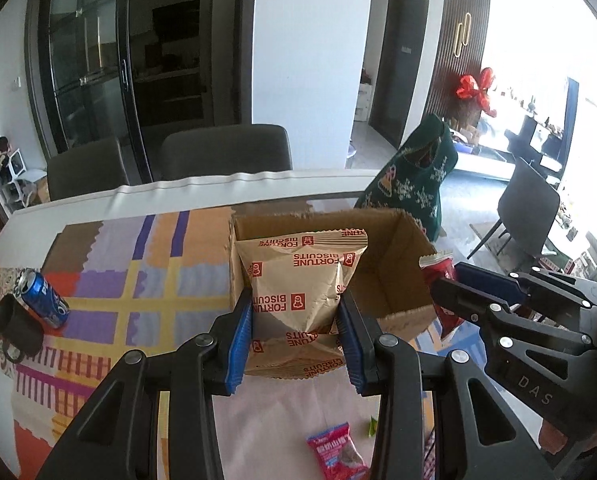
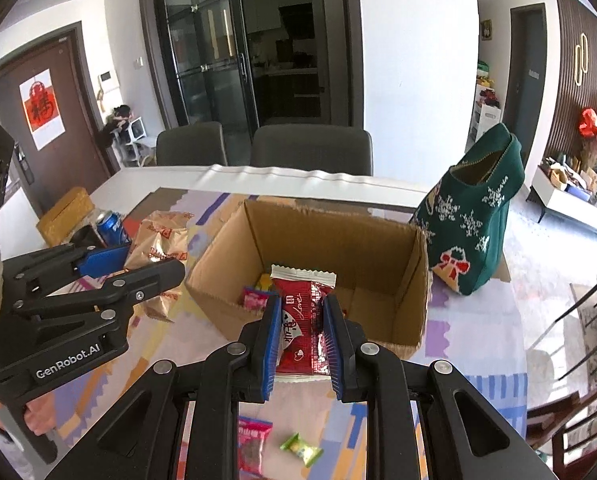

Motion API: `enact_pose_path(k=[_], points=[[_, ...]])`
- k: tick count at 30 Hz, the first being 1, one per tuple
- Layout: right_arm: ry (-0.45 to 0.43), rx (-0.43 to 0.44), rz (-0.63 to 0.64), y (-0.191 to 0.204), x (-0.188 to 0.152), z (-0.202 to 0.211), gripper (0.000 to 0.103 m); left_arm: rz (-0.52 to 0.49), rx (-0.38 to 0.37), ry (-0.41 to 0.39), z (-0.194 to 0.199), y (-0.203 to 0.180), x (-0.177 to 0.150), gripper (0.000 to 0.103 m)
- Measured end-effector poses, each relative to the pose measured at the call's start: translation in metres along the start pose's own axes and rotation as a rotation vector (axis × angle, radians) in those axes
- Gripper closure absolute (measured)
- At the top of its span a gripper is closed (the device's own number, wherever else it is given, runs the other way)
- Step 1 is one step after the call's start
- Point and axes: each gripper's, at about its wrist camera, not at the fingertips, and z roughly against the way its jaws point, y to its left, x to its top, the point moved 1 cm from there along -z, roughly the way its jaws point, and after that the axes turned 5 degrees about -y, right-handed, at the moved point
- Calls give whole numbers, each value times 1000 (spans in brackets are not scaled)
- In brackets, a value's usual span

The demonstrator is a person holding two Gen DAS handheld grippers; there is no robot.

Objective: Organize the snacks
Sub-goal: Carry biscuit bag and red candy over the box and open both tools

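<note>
Grippers tilt downward over the cardboard box: left gripper clamps a biscuit bag, right gripper a red packet.

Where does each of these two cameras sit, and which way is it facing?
Left wrist: on the left gripper, facing forward and down at its biscuit bag; the right gripper shows alongside.
Right wrist: on the right gripper, facing its red packet; the left gripper shows.
Shared: the cardboard box, soda can, green stocking.
</note>
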Motion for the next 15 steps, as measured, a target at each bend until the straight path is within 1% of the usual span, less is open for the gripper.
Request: enact_pose_path(k=[8, 12, 15], points=[[-19, 1, -5, -8, 17, -18, 81, -4, 12, 10, -21, 3, 14, 63], [-18, -7, -10, -15, 22, -29, 81, 14, -12, 25, -36, 5, 20, 63], [-13, -2, -21, -20, 25, -38, 81, 14, -11, 37, -46, 5, 23, 63]])
